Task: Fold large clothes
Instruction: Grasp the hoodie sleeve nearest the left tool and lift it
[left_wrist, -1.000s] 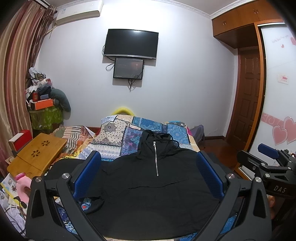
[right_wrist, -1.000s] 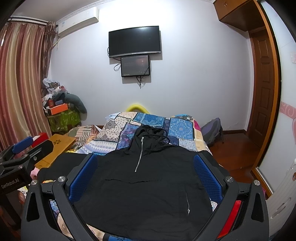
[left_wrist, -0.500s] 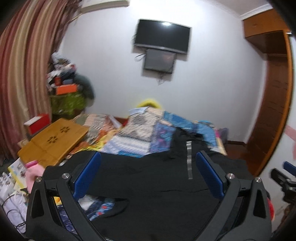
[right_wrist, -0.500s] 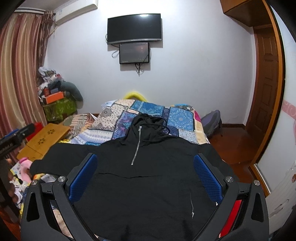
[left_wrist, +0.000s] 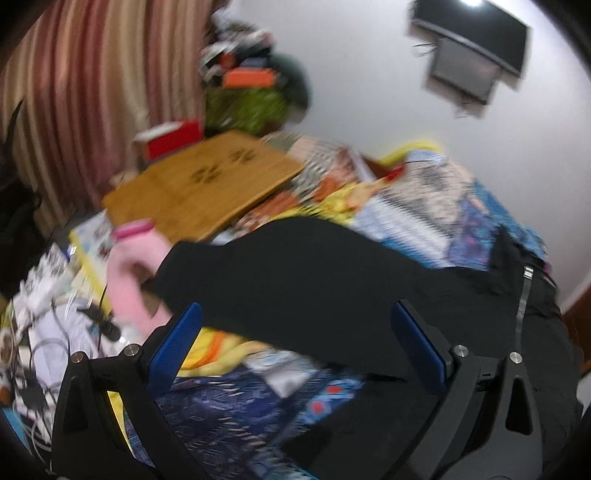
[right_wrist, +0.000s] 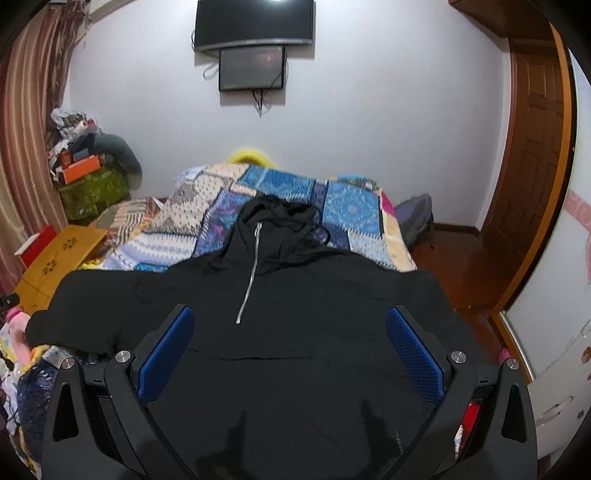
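Observation:
A black hooded sweatshirt (right_wrist: 295, 332) with a silver half zipper (right_wrist: 249, 277) lies spread flat on the patchwork bedspread (right_wrist: 347, 206), hood toward the far wall, sleeves out to both sides. My right gripper (right_wrist: 290, 339) is open and empty above the middle of its chest. My left gripper (left_wrist: 295, 339) is open and empty above the left sleeve (left_wrist: 295, 273), which stretches toward the bed's left edge; this view is blurred. The zipper also shows in the left wrist view (left_wrist: 522, 302).
A wooden lap desk (left_wrist: 199, 188) and a pink object (left_wrist: 129, 266) sit left of the bed, with cables and papers (left_wrist: 48, 317). A striped curtain (left_wrist: 92, 81) and a cluttered pile (right_wrist: 88, 162) stand at the left. A wooden door (right_wrist: 532, 155) is at the right.
My left gripper has swung left and down, from facing the chest to over the left sleeve. My right gripper has dropped closer over the sweatshirt's middle. Both stay open.

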